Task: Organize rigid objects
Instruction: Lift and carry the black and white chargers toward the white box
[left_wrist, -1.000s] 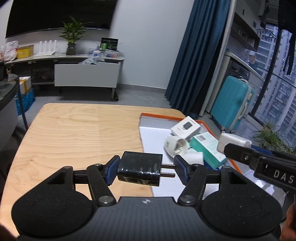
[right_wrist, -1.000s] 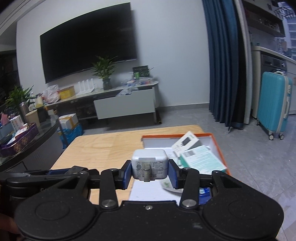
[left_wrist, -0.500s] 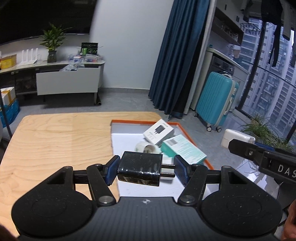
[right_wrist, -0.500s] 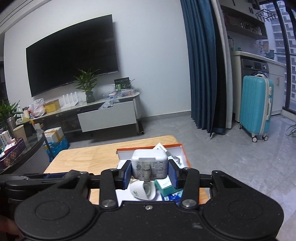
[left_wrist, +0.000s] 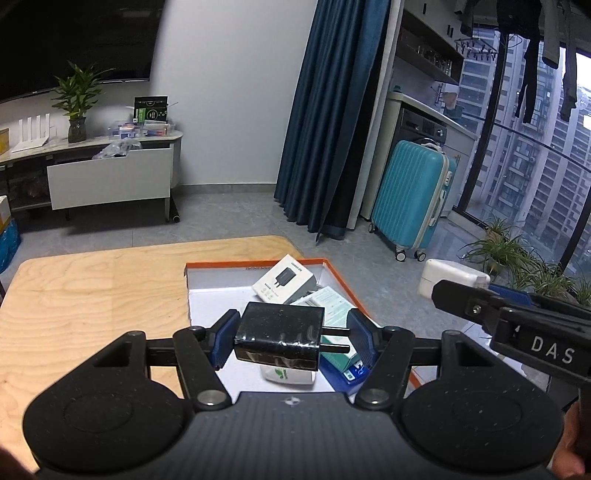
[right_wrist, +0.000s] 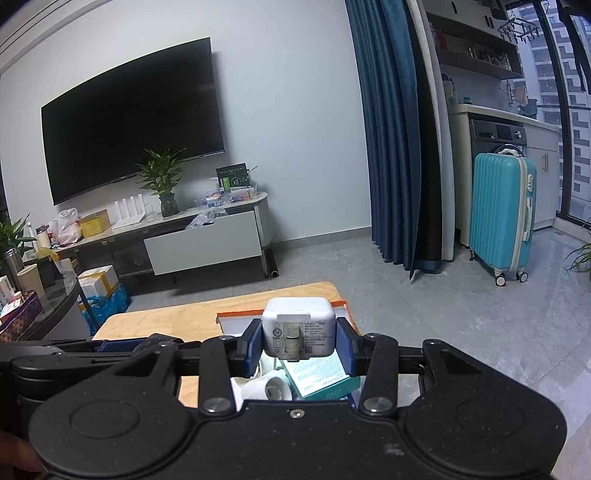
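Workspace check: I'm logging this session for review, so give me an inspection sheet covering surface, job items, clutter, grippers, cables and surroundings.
Surface: light wooden table, bare apart from the box.
Job's things: black charger and white charger, both held above the orange-rimmed box.
Clutter: in the box, a white carton, a teal carton and a white cup-like item.
Grippers: left gripper shut on the black charger, prongs against one pad; right gripper shut on the white charger.
Cables: nothing seen.
Surroundings: wall TV, TV console, potted plant, blue curtain, teal suitcase.
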